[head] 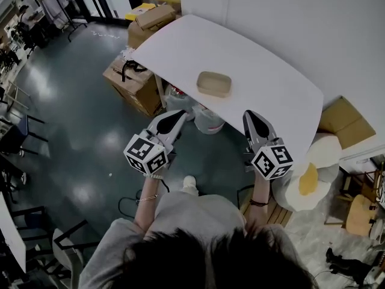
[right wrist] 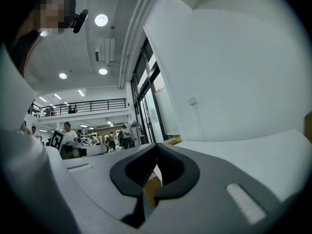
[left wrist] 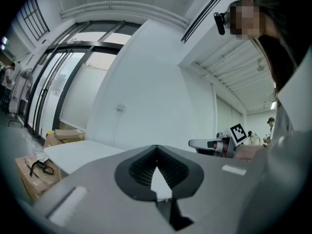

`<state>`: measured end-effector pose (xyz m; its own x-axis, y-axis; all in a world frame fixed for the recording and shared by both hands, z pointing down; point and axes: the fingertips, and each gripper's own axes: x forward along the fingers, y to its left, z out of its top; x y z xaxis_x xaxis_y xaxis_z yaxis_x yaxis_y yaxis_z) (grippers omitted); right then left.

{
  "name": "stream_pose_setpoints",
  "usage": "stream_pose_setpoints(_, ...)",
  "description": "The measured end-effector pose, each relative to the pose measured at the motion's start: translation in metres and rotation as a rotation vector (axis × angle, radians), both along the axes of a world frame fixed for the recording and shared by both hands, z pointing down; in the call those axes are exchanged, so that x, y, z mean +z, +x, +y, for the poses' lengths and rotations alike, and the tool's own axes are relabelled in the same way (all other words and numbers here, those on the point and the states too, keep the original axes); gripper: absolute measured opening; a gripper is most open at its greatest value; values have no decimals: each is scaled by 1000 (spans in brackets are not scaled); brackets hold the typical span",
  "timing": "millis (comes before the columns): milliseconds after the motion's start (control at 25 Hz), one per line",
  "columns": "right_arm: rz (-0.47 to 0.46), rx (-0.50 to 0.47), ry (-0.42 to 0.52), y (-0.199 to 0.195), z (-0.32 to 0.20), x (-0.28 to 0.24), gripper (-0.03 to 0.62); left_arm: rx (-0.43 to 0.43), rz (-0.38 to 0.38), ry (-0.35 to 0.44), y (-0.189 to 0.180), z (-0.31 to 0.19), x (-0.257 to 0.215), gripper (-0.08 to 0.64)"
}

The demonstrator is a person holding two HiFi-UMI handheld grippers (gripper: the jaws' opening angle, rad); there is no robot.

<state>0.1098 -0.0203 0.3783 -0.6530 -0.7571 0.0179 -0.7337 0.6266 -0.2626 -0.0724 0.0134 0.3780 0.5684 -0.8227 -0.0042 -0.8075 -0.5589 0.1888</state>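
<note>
The left tool (head: 181, 114) and right tool (head: 249, 115) are hovering shut and empty just short of the bench (head: 271, 71), seemingly aiming at its tan tray (head: 214, 83).

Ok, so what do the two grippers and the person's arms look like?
Both the left gripper and right gripper are grey, tapering to a point, with black ribbed pads inside. Each carries a white cube of black square markers. The person wears a grey short-sleeved shirt and a thin band on each wrist.

Shallow tan tray (head: 214, 83) — rounded corners, flat on white table (head: 277, 95)
</note>
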Motion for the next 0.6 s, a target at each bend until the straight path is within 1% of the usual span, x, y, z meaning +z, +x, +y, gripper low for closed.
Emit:
stream_pose_setpoints(400,9,77,-34,-24,-39,12,13,84,20,-29,-23,-51,13,-5)
stream_pose_setpoints(600,10,109,-49,-32,-47,18,12,129,27,-51,-24,-64,21,-5)
